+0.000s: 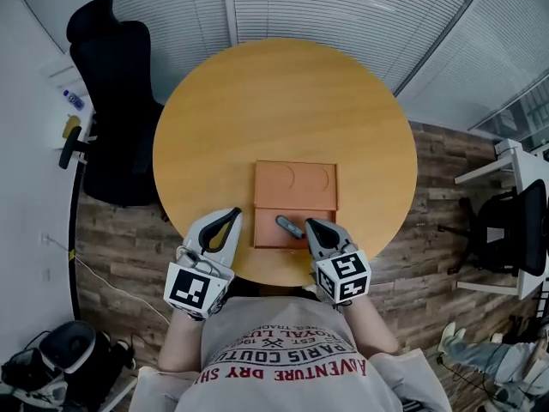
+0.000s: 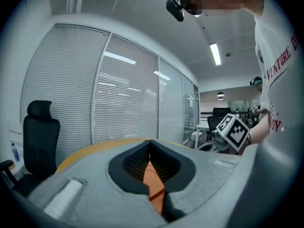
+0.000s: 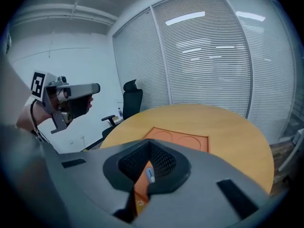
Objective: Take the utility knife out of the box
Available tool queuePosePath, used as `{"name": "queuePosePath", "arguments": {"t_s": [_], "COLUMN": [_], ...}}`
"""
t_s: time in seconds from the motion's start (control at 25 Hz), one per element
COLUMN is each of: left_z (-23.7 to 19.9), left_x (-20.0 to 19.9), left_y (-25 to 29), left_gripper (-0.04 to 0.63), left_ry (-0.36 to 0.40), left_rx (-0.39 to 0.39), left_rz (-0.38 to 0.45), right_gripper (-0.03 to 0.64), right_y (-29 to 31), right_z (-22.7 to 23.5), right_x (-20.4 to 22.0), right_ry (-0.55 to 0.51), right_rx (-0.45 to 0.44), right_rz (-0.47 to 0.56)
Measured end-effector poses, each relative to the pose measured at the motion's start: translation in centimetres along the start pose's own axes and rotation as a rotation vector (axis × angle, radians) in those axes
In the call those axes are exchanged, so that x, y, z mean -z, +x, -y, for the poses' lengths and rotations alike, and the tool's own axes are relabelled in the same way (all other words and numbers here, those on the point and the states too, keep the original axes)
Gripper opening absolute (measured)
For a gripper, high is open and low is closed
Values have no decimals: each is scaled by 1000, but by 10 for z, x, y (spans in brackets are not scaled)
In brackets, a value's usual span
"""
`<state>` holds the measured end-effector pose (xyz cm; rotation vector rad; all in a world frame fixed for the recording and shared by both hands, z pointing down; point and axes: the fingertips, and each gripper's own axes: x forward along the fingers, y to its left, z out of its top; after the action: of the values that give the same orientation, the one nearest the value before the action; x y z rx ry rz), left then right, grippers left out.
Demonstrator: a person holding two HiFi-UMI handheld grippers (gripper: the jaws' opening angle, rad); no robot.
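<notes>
Both claws are closed and hold nothing: the left claw (image 1: 232,215) has its 2 jaws meeting at the tips, and the right claw (image 1: 311,224) is shut in the same way. The utility knife (image 1: 289,227) lies in the near half of the open box (image 1: 268,237), just beside the tip of the right claw on its inner side. The left claw stands outside the left wall of the box. The main risk seems to be that the right claw enters while shut. It would then push the knife against the wall, or slide the whole box on the table (image 1: 283,101), so it probably must open first. The knife lies flat and low, so a jaw may also catch on the rim. The box sits close to the table edge nearest to both claws, and a pull toward the person could drag it off. Ahead of the claws there is much bare table.
</notes>
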<state>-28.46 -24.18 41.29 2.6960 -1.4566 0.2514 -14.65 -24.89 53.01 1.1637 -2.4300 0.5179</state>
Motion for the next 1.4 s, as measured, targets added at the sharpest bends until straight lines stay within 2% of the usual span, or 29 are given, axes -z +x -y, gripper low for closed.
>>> {"name": "queuePosePath", "arguments": {"t_s": [0.48,0.56,0.8,1.2,1.4], "left_z": [-37,-40,-45,-54,-54], "left_x": [62,70,90,110,113], "left_y": [20,24,36,38,37], "left_gripper": [10,10,9,9,10], "left_ry": [-108,-112,-118,-147,-158], "left_rx": [106,117,134,120,108], "left_rz": [-83,-87,-104,-132,-142], "right_gripper": [9,90,175,188,183], "right_y": [61,70,85,109,111], "right_z": [-3,-1,1,7,6], "right_x": [82,94,124,141,152], "right_ry": [-51,-78,-145,-260,-265], "right_rx": [13,1,-42,-36,-46], "right_rz": [-392,-447,-590,-702,-733]}}
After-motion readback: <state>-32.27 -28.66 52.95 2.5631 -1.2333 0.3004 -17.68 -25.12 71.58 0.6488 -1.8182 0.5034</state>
